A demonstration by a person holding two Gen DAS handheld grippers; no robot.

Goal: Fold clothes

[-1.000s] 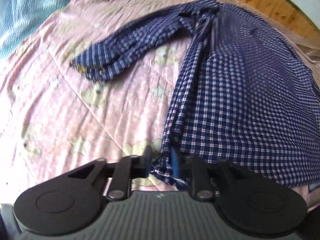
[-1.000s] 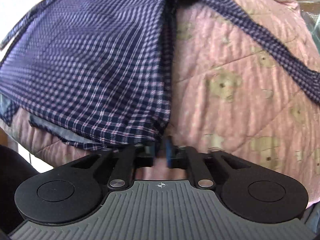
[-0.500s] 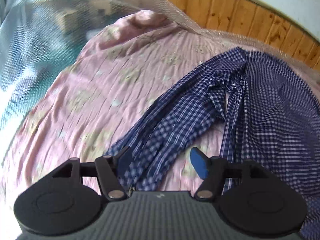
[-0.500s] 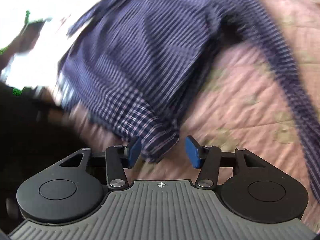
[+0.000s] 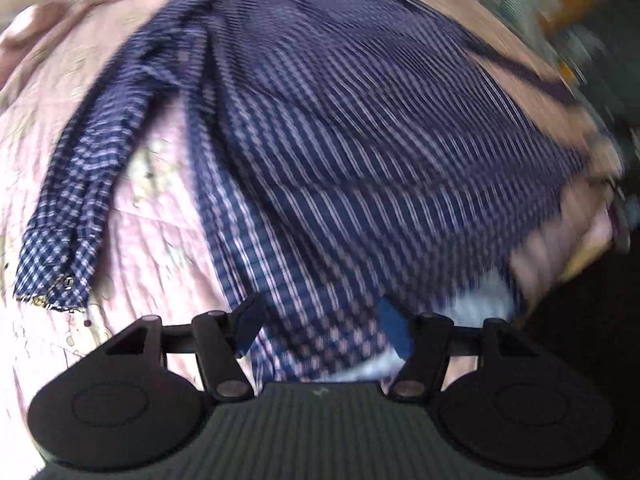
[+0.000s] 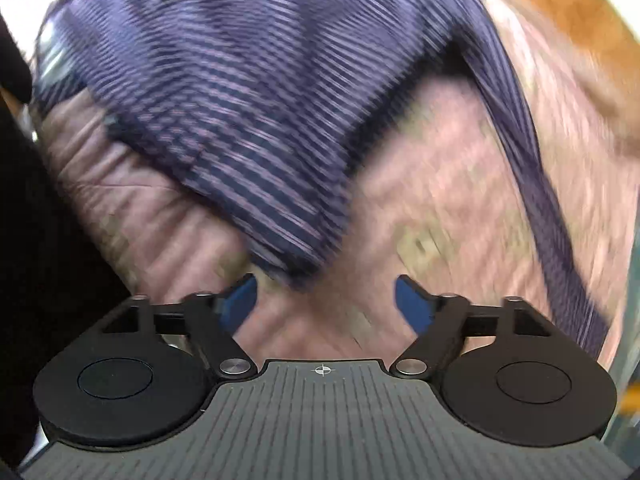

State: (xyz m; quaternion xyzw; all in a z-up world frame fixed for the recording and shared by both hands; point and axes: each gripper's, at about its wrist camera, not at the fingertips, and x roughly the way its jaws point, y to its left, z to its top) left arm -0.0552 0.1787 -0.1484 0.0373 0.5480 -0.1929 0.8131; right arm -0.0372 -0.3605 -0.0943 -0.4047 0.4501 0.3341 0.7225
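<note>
- Left tool [image 5: 320, 330]: jaws apart, having just been opening; the hem of the navy checked shirt [image 5: 340, 140] lies loose between them, unpinched.
- The shirt spreads over a pink quilted bed cover [image 5: 132, 240]; one sleeve [image 5: 80, 208] runs toward 8 o'clock, its cuff button visible.
- Right tool [image 6: 325, 304]: jaws wide apart, just opened further; nothing between them, the shirt's corner [image 6: 296, 256] at 12 o'clock just beyond the tips.
- Both views blurred; no brand, label or writing readable.
</note>
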